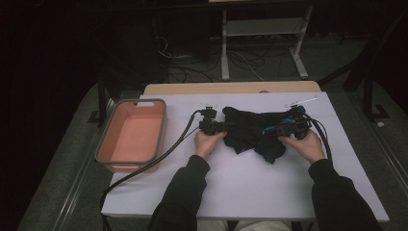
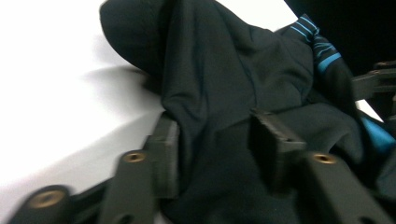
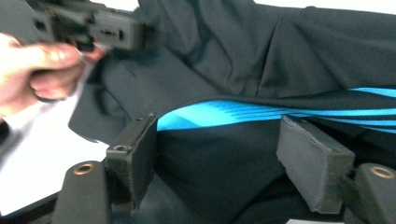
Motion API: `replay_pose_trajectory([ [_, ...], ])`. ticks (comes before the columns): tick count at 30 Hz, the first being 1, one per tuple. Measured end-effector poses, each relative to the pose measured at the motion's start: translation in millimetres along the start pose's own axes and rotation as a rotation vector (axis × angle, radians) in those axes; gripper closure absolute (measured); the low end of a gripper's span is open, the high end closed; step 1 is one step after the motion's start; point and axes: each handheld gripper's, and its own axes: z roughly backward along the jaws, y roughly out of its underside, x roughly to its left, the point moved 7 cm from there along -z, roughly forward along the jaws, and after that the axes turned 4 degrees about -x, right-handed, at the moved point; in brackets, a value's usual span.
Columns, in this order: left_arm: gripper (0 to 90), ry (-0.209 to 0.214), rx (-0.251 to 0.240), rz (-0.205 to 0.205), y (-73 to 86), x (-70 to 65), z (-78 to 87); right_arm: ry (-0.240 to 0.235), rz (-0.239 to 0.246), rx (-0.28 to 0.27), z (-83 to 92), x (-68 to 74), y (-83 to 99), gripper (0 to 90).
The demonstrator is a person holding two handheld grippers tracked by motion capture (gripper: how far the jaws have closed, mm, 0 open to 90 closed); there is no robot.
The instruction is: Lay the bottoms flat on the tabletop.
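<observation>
A black garment [image 1: 245, 127] with bright blue stripes lies crumpled at the far middle of the white table [image 1: 250, 187]. My left gripper [image 1: 226, 127] is at its left edge. In the left gripper view the jaws [image 2: 217, 144] pinch a raised fold of the black cloth [image 2: 224, 93] between the pads. My right gripper [image 1: 281, 129] is at the garment's right side. In the right gripper view its jaws [image 3: 219, 158] stand wide apart over the cloth, with a blue stripe [image 3: 224, 114] running between the pads, which do not press it.
A salmon-coloured bin [image 1: 103, 144] with a grey rim sits at the table's left. Black cables trail from both grippers across the table. Beyond the table's far edge are a dark floor, loose cables and a white metal frame [image 1: 226, 48].
</observation>
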Motion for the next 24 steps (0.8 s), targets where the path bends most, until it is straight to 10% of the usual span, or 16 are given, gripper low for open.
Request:
replay_pose_trajectory([
  [5, 84.6, 0.003, 0.033, 0.023, 4.4, -3.7, -4.3, 0.050, 0.040, 0.047, -6.4, -2.4, 5.9, 48.8],
  [10, 87.7, -0.042, 0.036, 0.013, 4.2, -1.1, 3.6, 0.001, 0.008, 0.024, -5.2, -1.8, 8.6, 75.4],
  [19, 87.9, -0.048, 0.021, -0.090, -4.2, -16.7, 46.3, -0.145, -0.038, -0.032, 1.8, 23.9, 9.9, 79.1],
  [24, 87.9, -0.037, 0.035, -0.134, 16.1, -23.9, 74.5, -0.225, -0.072, -0.054, 10.0, 45.8, 19.9, 79.2],
])
